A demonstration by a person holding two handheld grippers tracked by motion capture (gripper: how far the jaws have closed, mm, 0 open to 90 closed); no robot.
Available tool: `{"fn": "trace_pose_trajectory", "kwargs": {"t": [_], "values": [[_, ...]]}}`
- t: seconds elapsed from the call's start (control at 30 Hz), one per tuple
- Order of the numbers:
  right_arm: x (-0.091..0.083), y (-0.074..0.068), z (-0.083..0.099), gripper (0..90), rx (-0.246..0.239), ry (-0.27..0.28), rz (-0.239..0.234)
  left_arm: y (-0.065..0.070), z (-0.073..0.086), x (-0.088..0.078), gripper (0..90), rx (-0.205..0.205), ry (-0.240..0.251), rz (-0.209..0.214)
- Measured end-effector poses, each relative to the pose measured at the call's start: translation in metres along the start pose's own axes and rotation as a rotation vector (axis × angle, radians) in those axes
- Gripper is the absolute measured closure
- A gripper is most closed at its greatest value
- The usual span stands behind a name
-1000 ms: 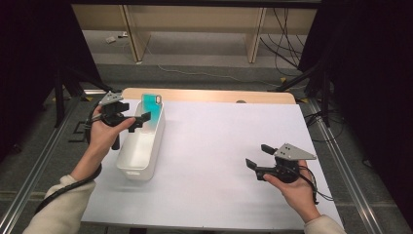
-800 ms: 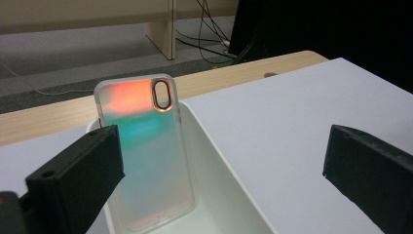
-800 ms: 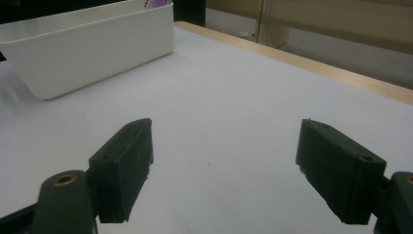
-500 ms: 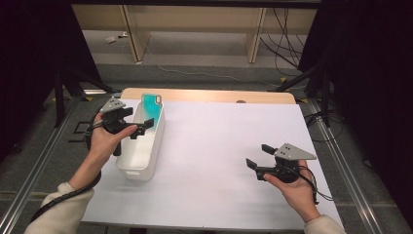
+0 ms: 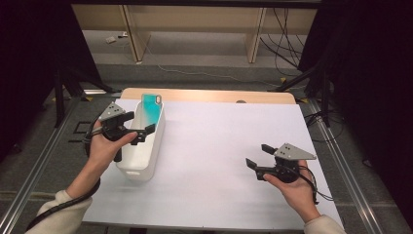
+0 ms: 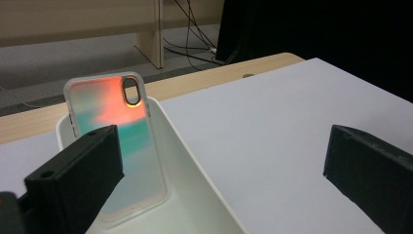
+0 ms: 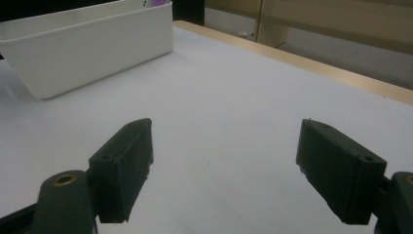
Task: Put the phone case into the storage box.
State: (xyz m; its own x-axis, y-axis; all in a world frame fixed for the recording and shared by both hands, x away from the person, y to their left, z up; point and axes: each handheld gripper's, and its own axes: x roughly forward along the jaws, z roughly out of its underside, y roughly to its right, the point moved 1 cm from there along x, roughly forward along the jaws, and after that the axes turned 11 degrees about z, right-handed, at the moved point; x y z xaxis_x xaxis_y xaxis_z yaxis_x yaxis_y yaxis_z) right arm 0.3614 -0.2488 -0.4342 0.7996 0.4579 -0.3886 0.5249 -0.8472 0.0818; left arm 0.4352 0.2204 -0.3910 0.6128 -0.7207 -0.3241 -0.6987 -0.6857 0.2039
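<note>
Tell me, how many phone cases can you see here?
1. A clear, teal-tinted phone case stands leaning at the far end of the long white plastic bin on the table's left side. More could lie hidden inside the bin.

The right gripper (image 7: 224,170) hovers with jaws wide apart over the white table (image 7: 234,97); a white bin (image 7: 87,44) sits beyond.

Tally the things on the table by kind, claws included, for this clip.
White bin: 1
Phone case, standing at the bin's far end: 1
Claws, left claw over the bin and right claw over the white sheet, both open: 2
White sheet: 1
Total: 5
</note>
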Motion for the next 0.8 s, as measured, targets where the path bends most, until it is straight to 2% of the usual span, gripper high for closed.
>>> {"fn": "trace_pose_trajectory", "kwargs": {"t": [0.2,0.27,0.47,0.5,0.57,0.8], "values": [[0.000,0.000,0.000,22.3,0.001,0.004,0.001,0.006,0.003,0.000,0.1,-0.001,0.009,0.010],[-0.001,-0.001,0.000,22.3,0.015,-0.007,-0.008,0.009,0.005,-0.001,0.1,0.000,0.009,0.014],[-0.001,0.000,-0.001,22.3,0.012,-0.012,-0.007,0.015,0.010,-0.004,0.1,0.010,0.014,0.022],[-0.001,0.001,-0.001,22.3,-0.002,0.002,0.000,0.016,0.011,-0.005,0.1,0.010,0.014,0.026],[-0.001,0.000,0.000,22.3,0.012,-0.012,-0.007,0.019,0.012,-0.007,0.1,0.016,0.014,0.028],[0.000,-0.001,0.000,22.3,0.011,0.006,-0.001,0.025,0.017,-0.011,0.1,0.025,0.019,0.034]]}}
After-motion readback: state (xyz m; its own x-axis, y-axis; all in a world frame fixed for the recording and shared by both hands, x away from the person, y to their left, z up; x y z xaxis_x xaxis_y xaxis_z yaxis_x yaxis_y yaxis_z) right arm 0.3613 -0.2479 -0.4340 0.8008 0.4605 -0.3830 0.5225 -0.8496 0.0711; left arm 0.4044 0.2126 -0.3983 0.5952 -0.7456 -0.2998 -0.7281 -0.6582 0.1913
